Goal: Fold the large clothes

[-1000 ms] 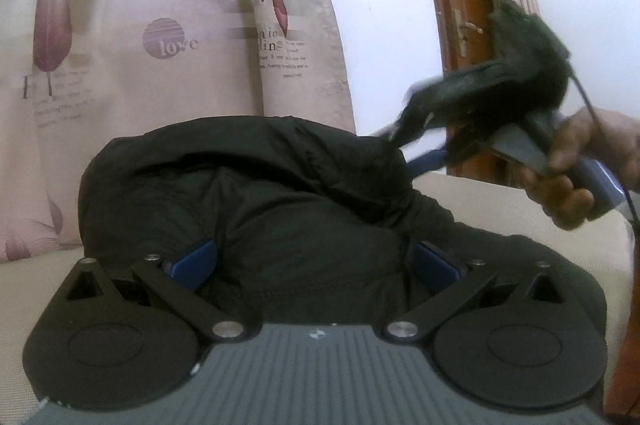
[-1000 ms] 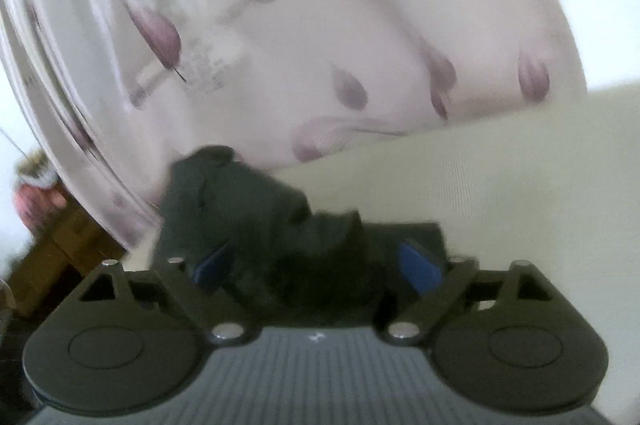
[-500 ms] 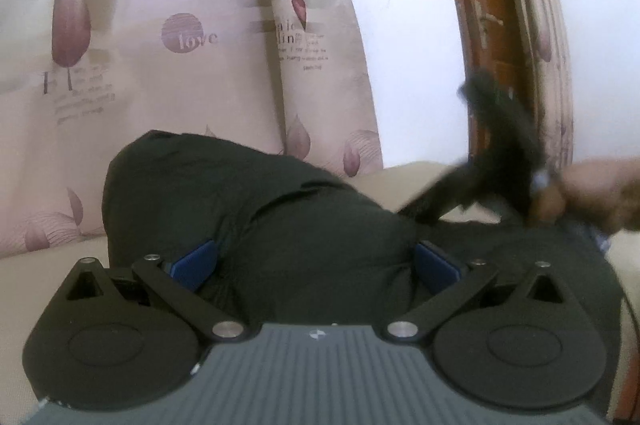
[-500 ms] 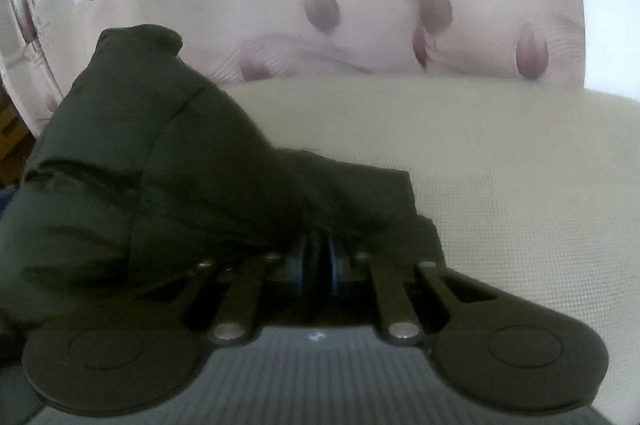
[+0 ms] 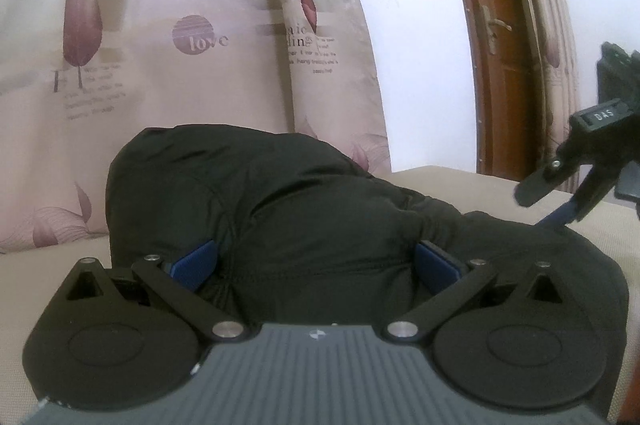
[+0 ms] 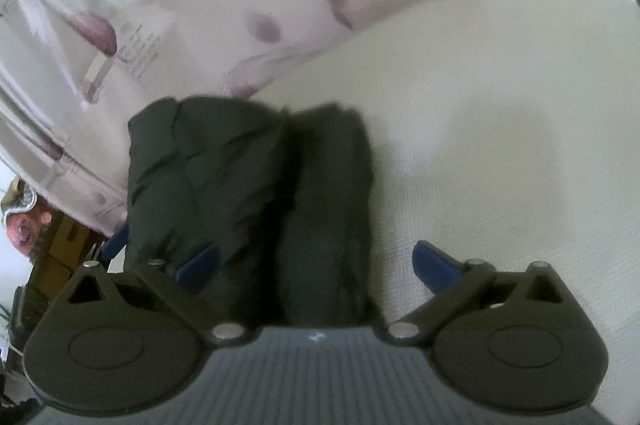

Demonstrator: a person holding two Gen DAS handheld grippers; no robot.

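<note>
A bulky black jacket (image 5: 312,217) lies bunched on a beige cushioned surface (image 5: 432,181). My left gripper (image 5: 316,263) is open, its blue pads on either side of a fold of the jacket, pressed into the fabric. My right gripper (image 6: 316,265) is open and lifted above the jacket (image 6: 248,193), which shows as a folded bundle below it. The right gripper also shows at the right edge of the left wrist view (image 5: 560,209), just above the jacket's right end.
A cream curtain with purple leaf prints (image 5: 180,37) hangs right behind the jacket. A brown wooden door frame (image 5: 492,45) stands at the back right. The beige surface (image 6: 500,105) extends to the right of the jacket. Brown furniture (image 6: 52,249) is at far left.
My right gripper was shut on the jacket's edge half a second ago; it has opened, let go and lifted away. My left gripper has stayed open around the jacket.
</note>
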